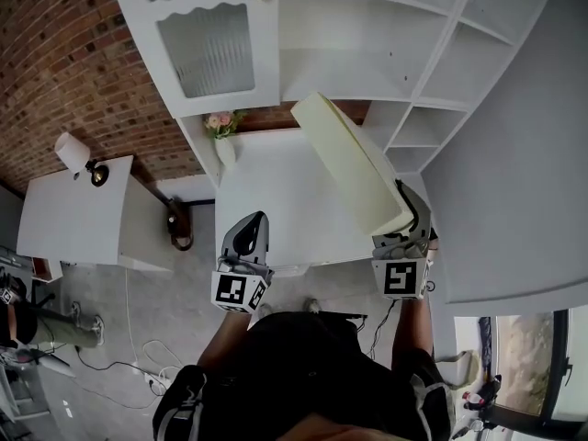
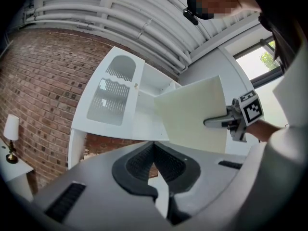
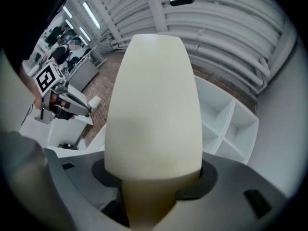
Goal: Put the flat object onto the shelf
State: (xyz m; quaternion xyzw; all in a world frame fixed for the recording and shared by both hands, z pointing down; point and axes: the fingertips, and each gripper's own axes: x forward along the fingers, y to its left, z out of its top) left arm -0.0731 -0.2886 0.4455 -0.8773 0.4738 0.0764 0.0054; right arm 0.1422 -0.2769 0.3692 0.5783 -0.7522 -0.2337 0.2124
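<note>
Head view: right gripper [image 1: 409,223] holds board [image 1: 349,159] near shelf [image 1: 432,72].

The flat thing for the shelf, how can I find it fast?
Find the big white shelf unit against the brick wall. In front of it, over the white desk, the right tool grips a cream board. It alone is cream and tilted.
</note>
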